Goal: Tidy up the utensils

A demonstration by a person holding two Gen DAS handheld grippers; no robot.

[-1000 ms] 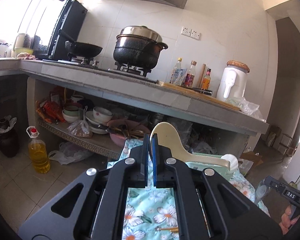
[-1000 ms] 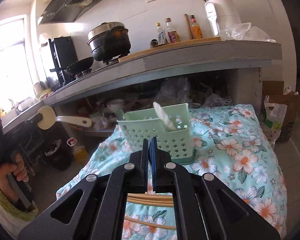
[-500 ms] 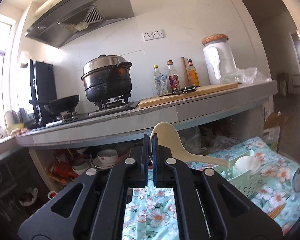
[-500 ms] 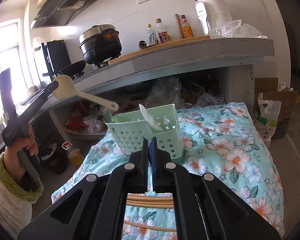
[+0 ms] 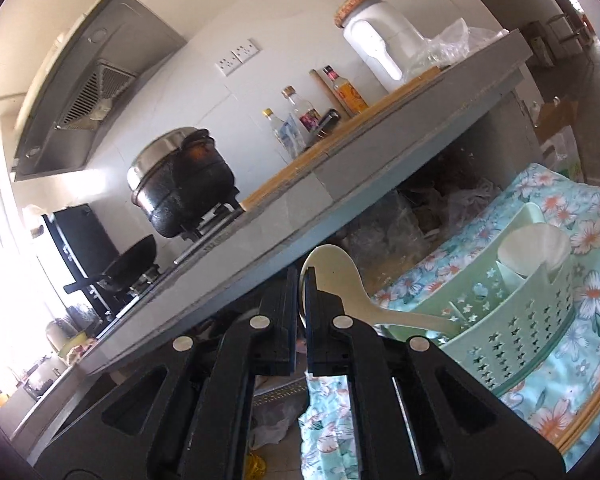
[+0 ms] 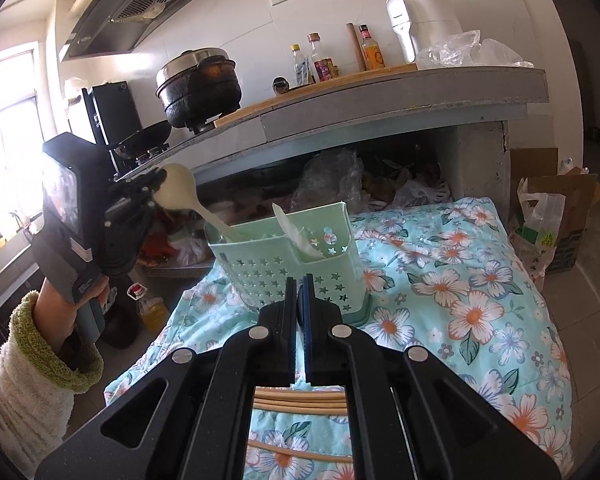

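the left gripper (image 5: 299, 280) is pinching the round end of a cream spoon (image 5: 340, 280), and its jaws are starting to open. the spoon's handle dips into the left part of the green basket (image 6: 300, 260) on the flowery cloth (image 6: 460, 300). a white scoop (image 6: 296, 232) leans inside too. the right gripper (image 6: 298, 292) is closed and holds nothing, above some chopsticks (image 6: 300, 402).

Sunlit white-walled kitchen (image 6: 236, 20), grey counter (image 6: 380, 96)

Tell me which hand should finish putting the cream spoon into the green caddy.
Left. The left gripper grips the cream spoon by its bowl, handle tip already in the green caddy. The right gripper is shut and empty.
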